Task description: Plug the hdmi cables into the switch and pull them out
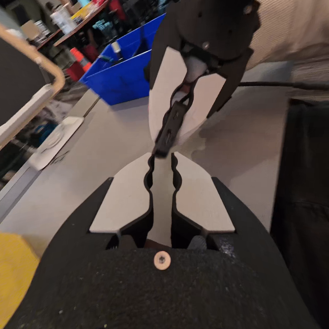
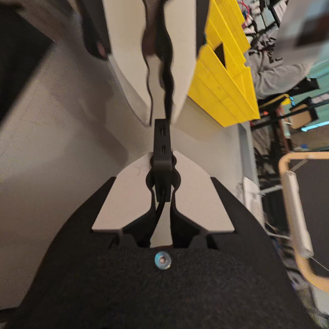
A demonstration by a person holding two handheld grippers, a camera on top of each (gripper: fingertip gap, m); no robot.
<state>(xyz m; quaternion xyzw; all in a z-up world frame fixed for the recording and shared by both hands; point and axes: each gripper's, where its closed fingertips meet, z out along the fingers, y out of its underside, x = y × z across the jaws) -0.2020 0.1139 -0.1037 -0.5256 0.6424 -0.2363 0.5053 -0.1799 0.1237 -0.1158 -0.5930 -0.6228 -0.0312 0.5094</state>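
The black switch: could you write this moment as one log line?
right gripper: shut on switch | left gripper: jaws open, empty, tips at switch end | ports facing camera: empty | above grey table

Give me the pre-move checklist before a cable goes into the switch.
1. Right hand-held gripper shut on the switch: ok.
2. Left hand-held gripper holding a plug: not ok, open and empty.
3. The switch's two side slots free: ok, both look empty.
4. Left hand-held gripper lined up with the switch: ok, nose to nose.
5. Loose plug located: cannot tell; only a black cable lies on the table.
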